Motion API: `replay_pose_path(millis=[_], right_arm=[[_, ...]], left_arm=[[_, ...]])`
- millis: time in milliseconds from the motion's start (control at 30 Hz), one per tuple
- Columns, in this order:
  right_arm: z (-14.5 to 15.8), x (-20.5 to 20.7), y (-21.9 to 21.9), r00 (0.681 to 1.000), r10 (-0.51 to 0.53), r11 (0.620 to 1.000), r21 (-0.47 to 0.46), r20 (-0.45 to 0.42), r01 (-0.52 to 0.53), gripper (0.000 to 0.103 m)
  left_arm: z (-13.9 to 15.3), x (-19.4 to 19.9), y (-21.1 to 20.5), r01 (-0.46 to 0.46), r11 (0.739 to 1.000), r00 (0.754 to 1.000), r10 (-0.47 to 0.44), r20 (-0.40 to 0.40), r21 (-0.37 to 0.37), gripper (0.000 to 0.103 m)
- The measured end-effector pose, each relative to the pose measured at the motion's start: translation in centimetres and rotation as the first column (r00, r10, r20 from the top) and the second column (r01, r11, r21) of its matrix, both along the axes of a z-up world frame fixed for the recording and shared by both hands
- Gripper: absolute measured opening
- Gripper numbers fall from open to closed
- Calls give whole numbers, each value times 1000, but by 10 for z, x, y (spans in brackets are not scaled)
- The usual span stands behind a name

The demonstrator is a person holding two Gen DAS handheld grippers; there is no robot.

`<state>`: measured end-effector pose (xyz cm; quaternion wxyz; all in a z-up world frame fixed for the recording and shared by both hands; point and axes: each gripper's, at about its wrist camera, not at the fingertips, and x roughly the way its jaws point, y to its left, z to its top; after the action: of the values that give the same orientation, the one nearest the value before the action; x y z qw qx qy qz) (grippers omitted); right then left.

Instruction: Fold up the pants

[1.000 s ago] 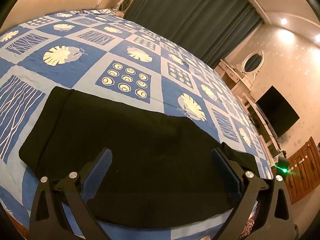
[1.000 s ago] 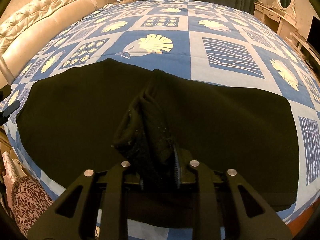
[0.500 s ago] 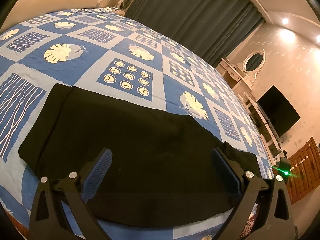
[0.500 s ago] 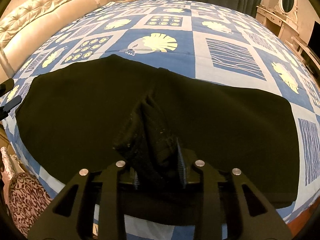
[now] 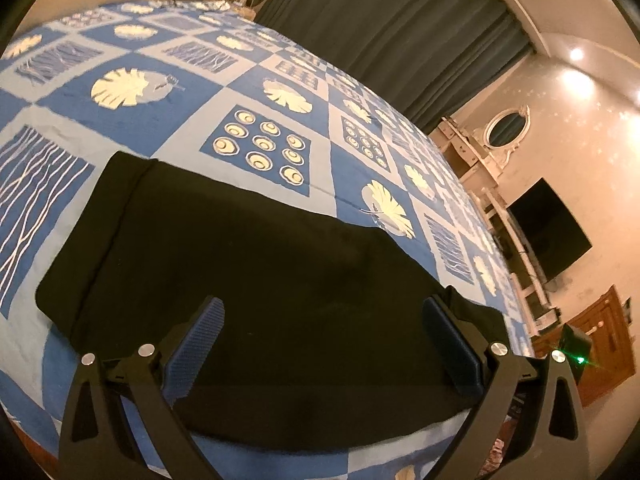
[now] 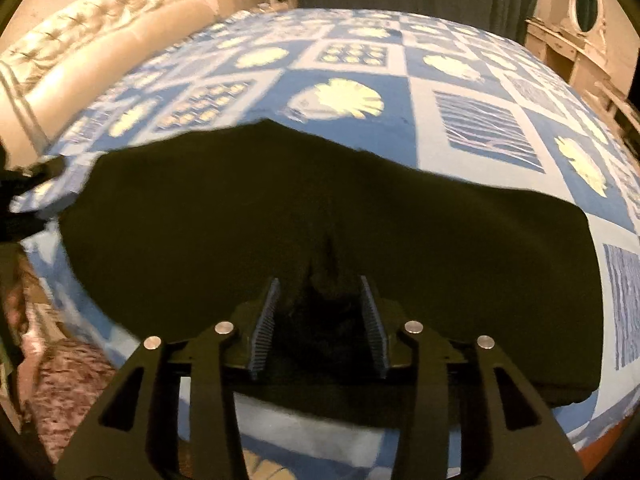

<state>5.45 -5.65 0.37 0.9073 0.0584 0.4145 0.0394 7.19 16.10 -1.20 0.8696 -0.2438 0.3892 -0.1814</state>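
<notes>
The black pants [image 5: 260,260] lie folded flat across the near part of the bed, on the blue patterned bedspread [image 5: 132,120]. My left gripper [image 5: 324,316] hovers over their near edge, open wide, with nothing between the blue pads [image 5: 192,348]. In the right wrist view the pants [image 6: 440,240] spread from side to side. My right gripper [image 6: 320,292] is just above their near middle and its jaws are opening. A low ridge of black cloth lies between the ribbed pads [image 6: 266,320], which do not press on it.
A tufted cream headboard [image 6: 80,52] runs along the bed's left side. Dark curtains [image 5: 380,20] hang beyond the far edge. A white dresser with an oval mirror [image 5: 504,132], a dark screen [image 5: 548,228] and a wooden cabinet [image 5: 608,340] stand at the right.
The right jaws have spread apart and the bunched-up cloth they gripped has dropped down onto the pants. The right gripper has drawn back a little. The left gripper has barely moved.
</notes>
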Motion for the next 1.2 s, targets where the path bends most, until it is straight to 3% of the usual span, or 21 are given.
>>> replay_pose_path(millis=[200, 333, 400, 467, 633, 733, 900, 1000, 1100, 1167, 1200], right_arm=[[28, -12, 16, 994, 65, 997, 42, 89, -68, 58], [26, -11, 26, 993, 88, 993, 70, 80, -94, 59], [19, -8, 32, 993, 96, 992, 78, 62, -100, 59], [12, -4, 38, 994, 106, 992, 68, 39, -108, 59], [1, 2, 53, 993, 122, 992, 44, -5, -122, 59], [-1, 2, 57, 992, 124, 992, 29, -10, -123, 64], [-3, 3, 56, 993, 120, 992, 25, -11, -120, 66], [-4, 3, 53, 993, 115, 993, 29, -11, -115, 66], [-6, 3, 50, 993, 115, 992, 46, -10, -114, 67], [-6, 4, 48, 993, 114, 992, 53, -6, -114, 67], [-6, 3, 47, 993, 114, 992, 55, -5, -114, 67]], left_arm=[[-2, 2, 84, -34, 990, 999, 37, 19, -137, 98], [-22, 15, 137, -61, 991, 997, 56, -44, -119, 98], [-38, 24, 152, -62, 985, 992, 43, -114, -162, 98], [-52, 33, 155, -39, 982, 987, 9, -160, -187, 98], [-55, 48, 130, 59, 991, 989, -74, -128, -119, 98], [-57, 53, 121, 91, 977, 987, -113, -110, -193, 98], [-61, 57, 123, 68, 943, 990, -103, -91, -326, 98], [-60, 57, 123, 64, 936, 990, -102, -93, -347, 98], [-56, 56, 113, 91, 944, 988, -127, -93, -317, 97], [-54, 60, 105, 104, 951, 985, -139, -102, -292, 85], [-55, 61, 101, 103, 958, 983, -140, -121, -269, 64]])
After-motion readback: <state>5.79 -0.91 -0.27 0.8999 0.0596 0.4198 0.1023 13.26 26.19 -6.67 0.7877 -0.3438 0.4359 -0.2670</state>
